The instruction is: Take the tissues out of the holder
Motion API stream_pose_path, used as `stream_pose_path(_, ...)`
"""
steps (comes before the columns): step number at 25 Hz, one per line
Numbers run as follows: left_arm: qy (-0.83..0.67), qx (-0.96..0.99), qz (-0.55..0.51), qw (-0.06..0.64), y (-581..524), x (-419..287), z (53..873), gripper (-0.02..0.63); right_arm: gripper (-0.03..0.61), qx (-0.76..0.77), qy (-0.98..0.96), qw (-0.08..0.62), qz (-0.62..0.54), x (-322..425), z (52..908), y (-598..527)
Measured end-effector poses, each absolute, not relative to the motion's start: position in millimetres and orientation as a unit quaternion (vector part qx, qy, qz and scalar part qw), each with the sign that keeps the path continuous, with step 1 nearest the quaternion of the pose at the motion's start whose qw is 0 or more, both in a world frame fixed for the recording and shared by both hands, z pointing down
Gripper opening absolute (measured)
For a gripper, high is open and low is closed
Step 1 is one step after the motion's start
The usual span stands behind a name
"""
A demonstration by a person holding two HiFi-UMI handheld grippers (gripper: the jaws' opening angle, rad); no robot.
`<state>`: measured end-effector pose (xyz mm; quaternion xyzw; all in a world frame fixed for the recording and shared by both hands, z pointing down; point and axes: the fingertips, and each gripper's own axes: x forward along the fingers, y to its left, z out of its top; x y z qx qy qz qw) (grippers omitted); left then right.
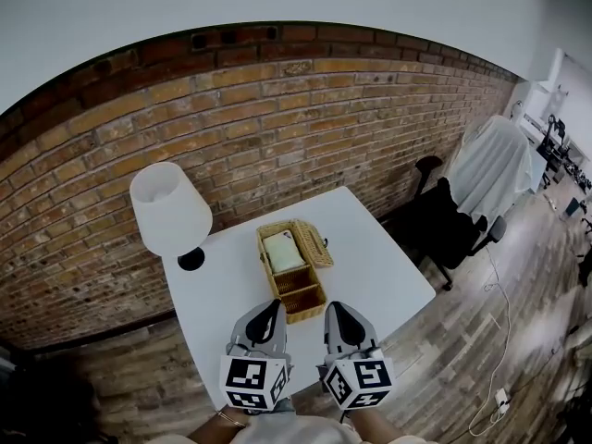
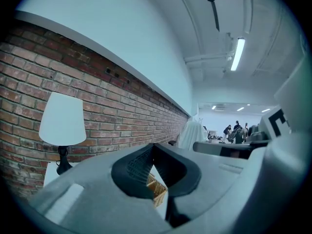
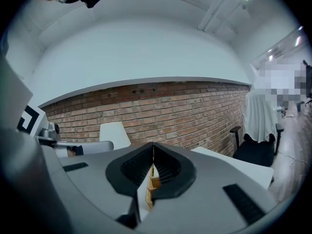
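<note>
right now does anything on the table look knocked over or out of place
Nothing stands out. The wicker holder sits flat on the white table, its lid open to the right, the tissues lying neatly inside. The lamp stands upright near the far left corner.

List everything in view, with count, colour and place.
Table: one, white, by the brick wall.
Holder: one, tan wicker, lid open, mid-table.
Tissues: one pale pack, in the holder's far half.
Lamp: one, white shade, black base, table's far left corner.
Office chair: one, black, right of the table.
Draped sheet: one, white, beyond the chair.
Left gripper: one, grey, shut, empty, over the table's near edge.
Right gripper: one, grey, shut, empty, beside it.
</note>
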<state>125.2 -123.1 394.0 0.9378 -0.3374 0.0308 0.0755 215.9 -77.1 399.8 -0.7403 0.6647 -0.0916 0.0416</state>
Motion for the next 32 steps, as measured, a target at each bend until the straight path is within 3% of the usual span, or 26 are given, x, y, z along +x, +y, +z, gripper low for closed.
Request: stream_pose_path(32,-0.449,0.888,0.036,0.090,-192,137,399,-0.009,0.006,-0.636,0.761,0.021,-0.125,225,410,-169)
